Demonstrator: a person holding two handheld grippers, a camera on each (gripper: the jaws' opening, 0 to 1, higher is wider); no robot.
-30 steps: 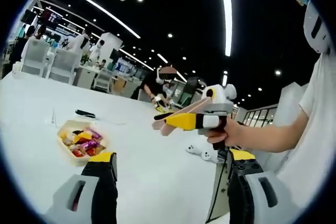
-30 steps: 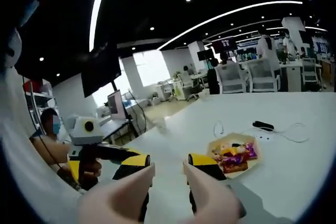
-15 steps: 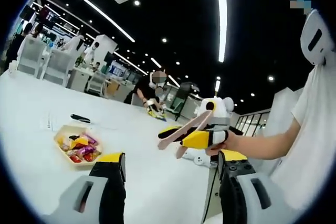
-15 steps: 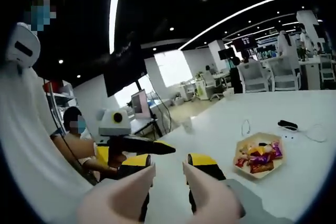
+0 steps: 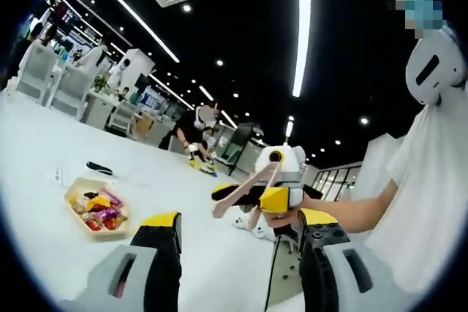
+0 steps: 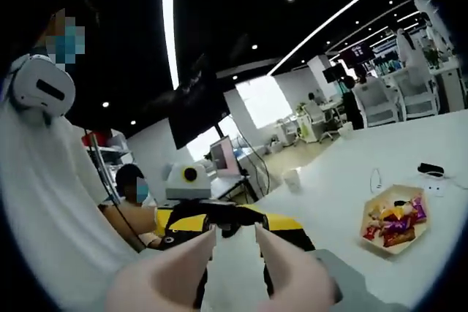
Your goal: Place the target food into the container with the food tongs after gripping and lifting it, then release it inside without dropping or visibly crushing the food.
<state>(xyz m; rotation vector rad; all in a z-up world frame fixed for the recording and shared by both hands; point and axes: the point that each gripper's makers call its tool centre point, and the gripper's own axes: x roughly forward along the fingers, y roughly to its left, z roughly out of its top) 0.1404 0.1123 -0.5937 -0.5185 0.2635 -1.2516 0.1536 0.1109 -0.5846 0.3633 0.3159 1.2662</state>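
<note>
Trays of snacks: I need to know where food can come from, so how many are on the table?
1. A single hexagonal tray of snacks sits on the white table, left of the left tool; the right gripper view shows the same tray.

Table (image 5: 44, 144) top is seen as smooth, glossy white. Tray (image 6: 395, 196) looks like matt paper; sweets (image 6: 396, 220) in shiny wrappers. Tongs (image 6: 235, 275) look matt pinkish plastic.

Dark ceiling with strip lights (image 5: 300, 27), white table (image 5: 44, 144), office chairs (image 6: 395, 96).
</note>
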